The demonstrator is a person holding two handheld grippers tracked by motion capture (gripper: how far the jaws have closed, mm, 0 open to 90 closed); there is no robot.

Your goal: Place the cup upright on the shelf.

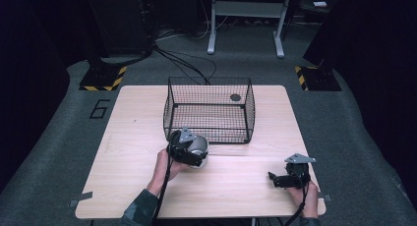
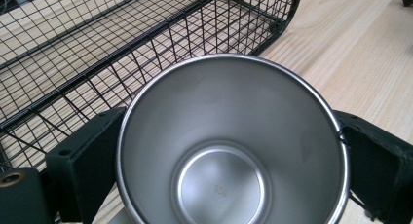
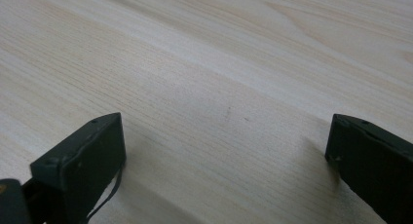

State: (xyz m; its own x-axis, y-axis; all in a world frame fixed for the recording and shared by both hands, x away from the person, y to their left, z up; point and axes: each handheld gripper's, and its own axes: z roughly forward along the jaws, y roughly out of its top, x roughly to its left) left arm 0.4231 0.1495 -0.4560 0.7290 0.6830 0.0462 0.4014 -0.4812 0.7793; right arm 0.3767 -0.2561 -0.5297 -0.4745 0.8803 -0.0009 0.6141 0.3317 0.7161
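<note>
Wooden table (image 1: 123, 152), steel cup (image 2: 234, 146) in left tongs (image 2: 229, 151)

Cup (image 2: 229, 151): brushed metal, smooth, dull sheen inside, brighter polished rim. Basket (image 1: 209, 110): thin black wire mesh, matt. Table (image 3: 219, 63): pale wood, fine straight grain, smooth matt finish. Gripper jaws: black, matt, plastic-looking.

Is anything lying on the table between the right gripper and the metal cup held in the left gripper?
No. In the high view, bare tabletop separates the right gripper from the metal cup in the left gripper.
</note>
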